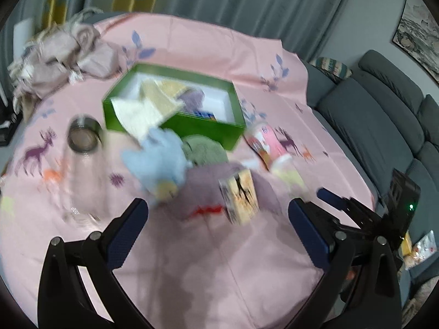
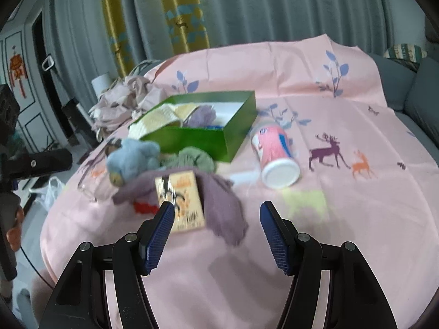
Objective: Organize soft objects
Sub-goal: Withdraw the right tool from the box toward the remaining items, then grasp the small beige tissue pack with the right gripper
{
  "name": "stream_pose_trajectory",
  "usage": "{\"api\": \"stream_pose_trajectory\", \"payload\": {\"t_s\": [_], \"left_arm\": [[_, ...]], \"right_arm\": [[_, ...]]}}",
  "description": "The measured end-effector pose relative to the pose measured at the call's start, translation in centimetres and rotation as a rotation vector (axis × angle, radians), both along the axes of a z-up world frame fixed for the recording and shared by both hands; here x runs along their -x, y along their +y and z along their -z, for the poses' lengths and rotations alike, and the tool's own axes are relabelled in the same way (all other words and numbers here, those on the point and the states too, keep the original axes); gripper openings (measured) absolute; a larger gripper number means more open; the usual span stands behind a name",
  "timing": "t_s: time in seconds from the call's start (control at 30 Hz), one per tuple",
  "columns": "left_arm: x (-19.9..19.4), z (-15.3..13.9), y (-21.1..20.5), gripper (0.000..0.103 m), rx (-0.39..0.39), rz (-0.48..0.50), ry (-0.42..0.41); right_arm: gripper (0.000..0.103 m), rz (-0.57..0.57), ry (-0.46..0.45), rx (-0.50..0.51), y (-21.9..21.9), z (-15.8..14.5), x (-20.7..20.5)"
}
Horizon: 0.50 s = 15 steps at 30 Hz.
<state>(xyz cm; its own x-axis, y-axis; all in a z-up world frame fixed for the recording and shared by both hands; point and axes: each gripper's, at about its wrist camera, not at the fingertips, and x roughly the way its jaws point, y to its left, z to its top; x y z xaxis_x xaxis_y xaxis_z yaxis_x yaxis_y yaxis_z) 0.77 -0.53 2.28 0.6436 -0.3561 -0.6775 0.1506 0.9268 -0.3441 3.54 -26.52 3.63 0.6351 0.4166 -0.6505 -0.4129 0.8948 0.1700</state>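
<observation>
Hovering over the pink cloth (image 2: 343, 205), I had both tools spread wide and holding nothing: my right gripper (image 2: 216, 213) and my left gripper (image 1: 219, 216) each hung low above the near edge of the bed.

Nearest to me lay a purple knit (image 2: 222, 200), spread flat, with a small card box (image 2: 181, 200) lying on top of it. Just behind sat one blue stuffed toy (image 2: 131, 159) and one green woolly bundle (image 2: 194, 159), both touching the front wall of the green box (image 2: 192, 139). A pink canister (image 2: 274, 153) lay on its side just to the right of the box, and one roll of tape (image 1: 83, 137) sat off to the left.

By my count, three soft pieces were outside the box, waiting. Inside it I could make out two cream-yellow cloths (image 1: 153, 101) and one purple ball of yarn (image 2: 201, 115), so I judged the work about half done. Farthest back, a crumpled beige heap (image 1: 55, 60) rested near the curtain (image 2: 247, 8).
</observation>
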Motion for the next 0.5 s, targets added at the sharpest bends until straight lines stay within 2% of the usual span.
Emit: {"api": "stream_pose_trajectory", "payload": {"t_s": [0.17,0.27,0.5], "left_arm": [[0.3,2.8,-1.6,0.102,0.108,0.089,0.071],[0.2,3.6,-2.3,0.102,0.149,0.118,0.088],[-1.0,4.4,-4.0,0.101,0.129,0.142,0.075]], "right_arm": [[0.065,-0.078,0.018,-0.052,0.1,1.0,0.9],[0.065,-0.12,0.034,-0.068,0.4,1.8,0.9],[0.065,-0.161,0.087,-0.137,0.6,3.8,-0.1]]}}
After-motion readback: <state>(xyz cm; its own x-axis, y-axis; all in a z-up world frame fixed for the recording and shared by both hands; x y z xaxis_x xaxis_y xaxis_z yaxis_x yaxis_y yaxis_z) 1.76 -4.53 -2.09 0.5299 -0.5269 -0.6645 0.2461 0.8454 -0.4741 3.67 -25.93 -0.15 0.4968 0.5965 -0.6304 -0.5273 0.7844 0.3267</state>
